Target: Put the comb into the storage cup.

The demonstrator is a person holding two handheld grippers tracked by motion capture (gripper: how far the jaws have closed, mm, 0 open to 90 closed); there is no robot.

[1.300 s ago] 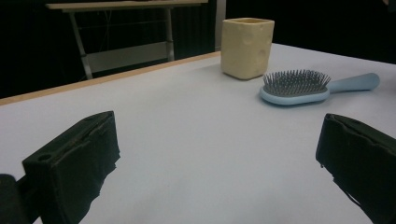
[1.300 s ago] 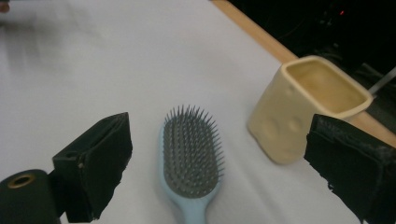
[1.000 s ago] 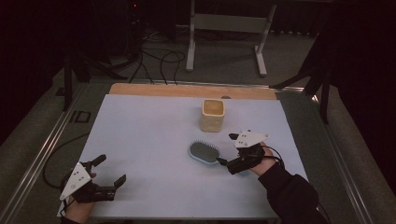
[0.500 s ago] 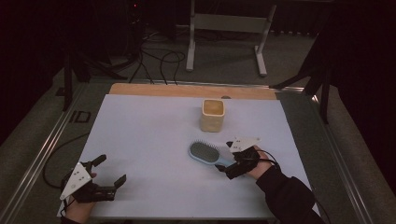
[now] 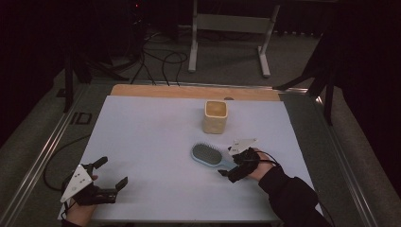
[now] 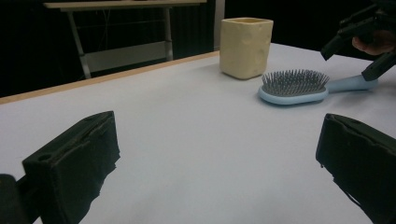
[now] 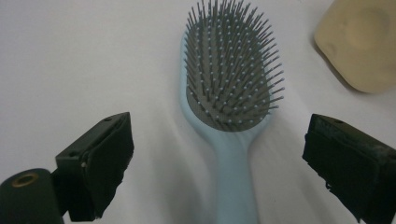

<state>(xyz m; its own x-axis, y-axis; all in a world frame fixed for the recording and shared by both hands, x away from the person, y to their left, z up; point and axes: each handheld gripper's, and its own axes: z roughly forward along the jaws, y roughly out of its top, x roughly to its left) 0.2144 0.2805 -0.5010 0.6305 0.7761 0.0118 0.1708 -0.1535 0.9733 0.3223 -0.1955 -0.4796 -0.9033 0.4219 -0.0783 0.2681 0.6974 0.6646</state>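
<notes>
Our right tool (image 5: 235, 166) has descended toward the right edge of the table (image 5: 142, 132), jaws wide open astride the handle of the hairbrush (image 5: 209, 155), which lies flat near the cup (image 5: 215, 116); closing comes next. Our left tool (image 5: 97, 187) rests open, empty.

Your only obstacle beyond the hairbrush (image 5: 208, 155) is the cream cup (image 5: 215, 116); the bench (image 5: 151, 137) lies open elsewhere.
</notes>
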